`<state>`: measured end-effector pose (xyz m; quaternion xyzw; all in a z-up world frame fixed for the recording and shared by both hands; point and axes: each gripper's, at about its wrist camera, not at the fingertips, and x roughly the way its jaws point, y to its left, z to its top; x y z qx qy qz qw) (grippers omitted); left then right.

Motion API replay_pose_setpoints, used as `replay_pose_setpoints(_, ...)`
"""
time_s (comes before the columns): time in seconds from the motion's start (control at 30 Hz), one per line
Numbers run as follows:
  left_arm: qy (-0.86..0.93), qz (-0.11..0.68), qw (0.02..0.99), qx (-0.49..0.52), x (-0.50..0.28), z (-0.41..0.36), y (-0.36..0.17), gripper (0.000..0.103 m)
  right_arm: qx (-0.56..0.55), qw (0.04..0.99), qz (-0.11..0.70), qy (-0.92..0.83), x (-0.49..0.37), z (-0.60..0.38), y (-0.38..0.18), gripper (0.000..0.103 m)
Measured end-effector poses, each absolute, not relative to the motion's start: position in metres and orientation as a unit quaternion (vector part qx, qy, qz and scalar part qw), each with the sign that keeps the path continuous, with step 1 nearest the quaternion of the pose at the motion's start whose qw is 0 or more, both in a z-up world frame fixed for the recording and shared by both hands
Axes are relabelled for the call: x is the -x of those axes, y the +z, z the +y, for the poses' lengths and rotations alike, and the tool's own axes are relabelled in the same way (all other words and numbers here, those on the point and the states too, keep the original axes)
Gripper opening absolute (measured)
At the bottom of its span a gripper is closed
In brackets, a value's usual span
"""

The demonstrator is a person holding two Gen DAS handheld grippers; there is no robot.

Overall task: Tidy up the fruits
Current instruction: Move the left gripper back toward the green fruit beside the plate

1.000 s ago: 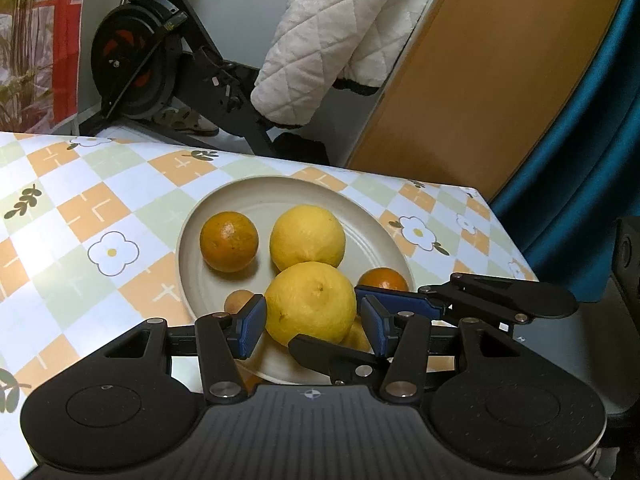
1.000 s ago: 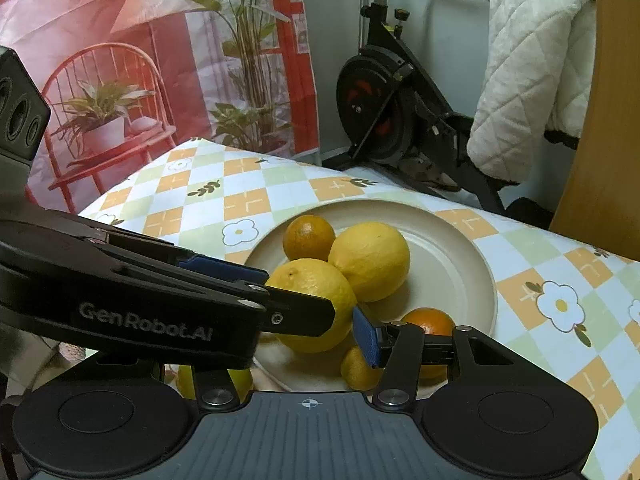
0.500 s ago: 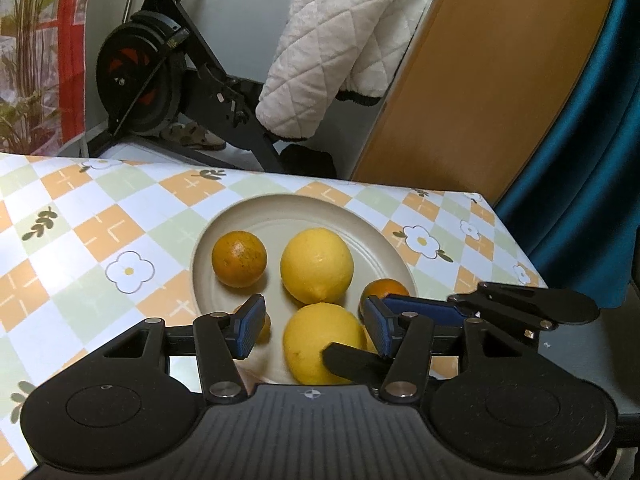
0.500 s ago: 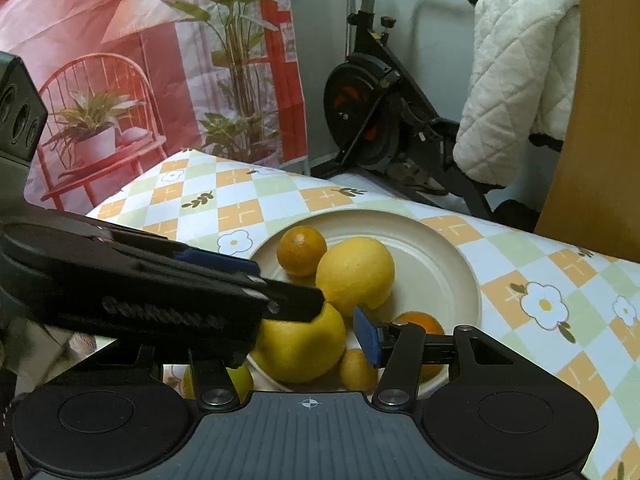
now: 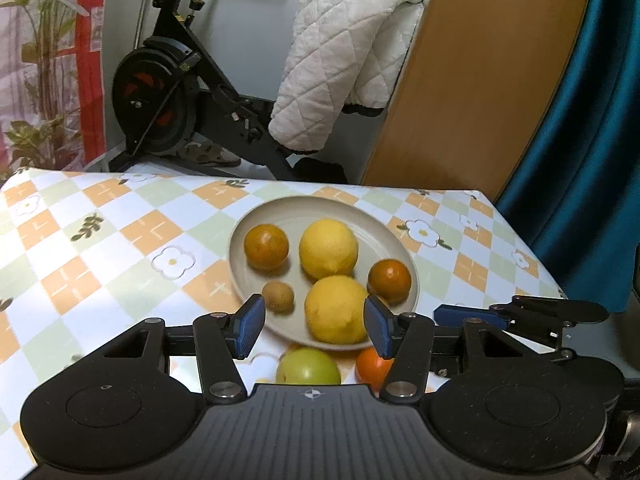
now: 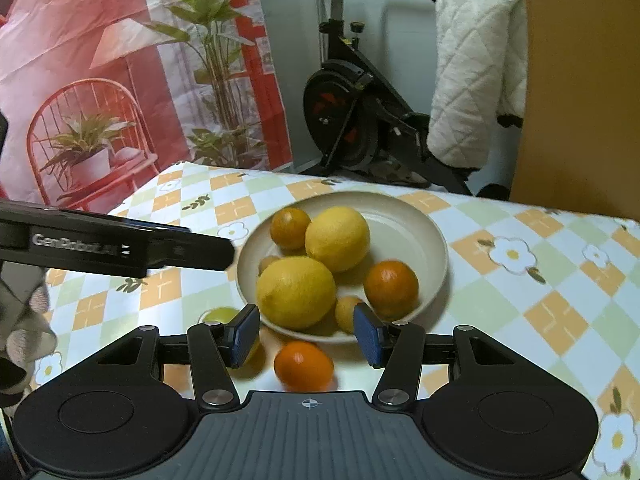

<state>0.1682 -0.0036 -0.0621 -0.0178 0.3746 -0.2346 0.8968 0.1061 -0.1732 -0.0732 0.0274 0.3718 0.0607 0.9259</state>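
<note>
A beige plate (image 5: 304,210) (image 6: 400,232) on the checked tablecloth holds two lemons (image 5: 329,248) (image 5: 336,308), two oranges (image 5: 266,247) (image 5: 389,281) and a small brown fruit (image 5: 278,297). A small yellow fruit (image 6: 347,312) also shows on the plate in the right wrist view. On the cloth in front of the plate lie a green fruit (image 5: 308,366) (image 6: 222,315) and an orange (image 5: 372,365) (image 6: 304,363). My left gripper (image 5: 314,328) (image 6: 120,244) hovers open before the plate. My right gripper (image 6: 306,334) is open above the loose orange.
An exercise bike (image 5: 160,96) draped with a white quilted cloth (image 5: 340,68) stands behind the table. A wooden board (image 5: 480,92) and a teal curtain (image 5: 592,152) are at the back right. The table's right edge (image 5: 532,252) is close to the plate.
Both grippers have drawn back from the plate and risen a little. The near lemon, earlier between the left pads, stays on the plate. The green fruit and the loose orange have come into view.
</note>
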Motion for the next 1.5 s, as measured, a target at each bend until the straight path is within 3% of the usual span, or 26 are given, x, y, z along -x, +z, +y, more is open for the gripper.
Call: replay_pose_setpoints(1.5,-0.25,0.417,0.873,0.026,-0.05,0.008,-0.107,0.055,-0.072,0.916,0.393,0.039,0.008,-0.169,-0.098,0.049)
